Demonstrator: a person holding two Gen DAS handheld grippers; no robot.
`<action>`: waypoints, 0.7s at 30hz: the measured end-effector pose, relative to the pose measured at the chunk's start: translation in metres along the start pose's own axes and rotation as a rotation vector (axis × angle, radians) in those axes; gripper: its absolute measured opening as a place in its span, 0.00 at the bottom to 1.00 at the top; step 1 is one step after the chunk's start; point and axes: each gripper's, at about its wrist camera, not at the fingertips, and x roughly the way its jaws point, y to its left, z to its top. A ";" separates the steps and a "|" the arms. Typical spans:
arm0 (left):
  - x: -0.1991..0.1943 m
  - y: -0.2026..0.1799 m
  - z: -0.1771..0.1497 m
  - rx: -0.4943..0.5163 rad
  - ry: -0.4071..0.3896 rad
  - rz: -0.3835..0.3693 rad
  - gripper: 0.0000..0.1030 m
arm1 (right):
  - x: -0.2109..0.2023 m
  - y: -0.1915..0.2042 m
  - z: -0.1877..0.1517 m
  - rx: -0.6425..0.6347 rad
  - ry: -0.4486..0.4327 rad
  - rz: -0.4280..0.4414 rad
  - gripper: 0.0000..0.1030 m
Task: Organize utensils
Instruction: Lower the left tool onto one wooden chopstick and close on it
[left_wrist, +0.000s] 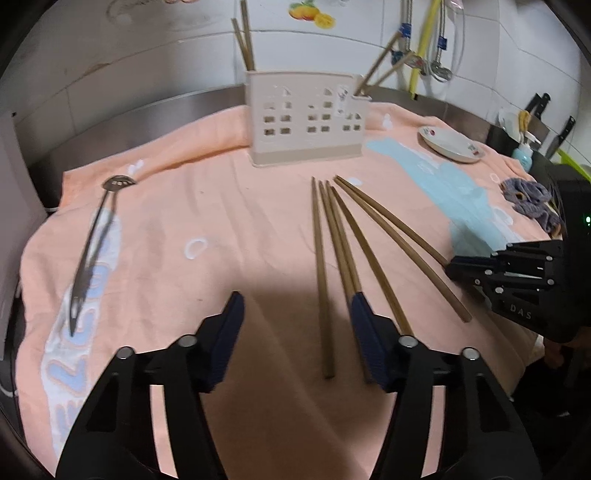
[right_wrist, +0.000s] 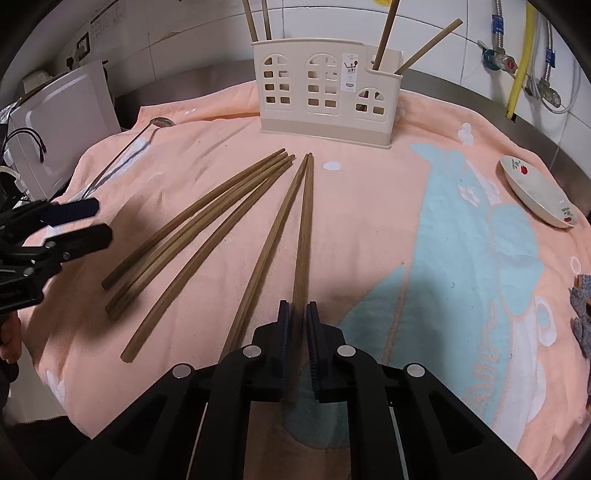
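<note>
Peach terry towel (right_wrist: 369, 229) with a pale blue whale print covers the steel counter (left_wrist: 207, 103). Its near edge is cut off by both views. On it lie five loose brown wooden chopsticks (right_wrist: 207, 225). The right hand-held gripper (right_wrist: 297, 314) is clamped on a sixth chopstick (right_wrist: 304, 236). The left hand-held gripper (left_wrist: 295, 314) stands apart, holding nothing; one pad overlaps a chopstick. Behind stands a beige plastic house-shaped holder (right_wrist: 325, 92) with four chopsticks upright.

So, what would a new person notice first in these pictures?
First, the brown chopsticks fanned out on the pink towel, with the right gripper shut on the rightmost one. Behind them stands a beige holder shaped like a house, with more chopsticks in it. The left gripper is open above the towel.
</note>
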 end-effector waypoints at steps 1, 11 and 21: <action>0.003 -0.002 0.000 0.002 0.006 -0.009 0.50 | 0.000 0.000 0.000 0.000 -0.001 0.000 0.09; 0.025 -0.011 0.001 0.001 0.059 -0.084 0.28 | -0.001 -0.001 -0.002 0.002 -0.008 0.000 0.09; 0.039 -0.007 0.003 -0.014 0.091 -0.087 0.16 | 0.000 -0.001 -0.003 0.005 -0.013 0.002 0.09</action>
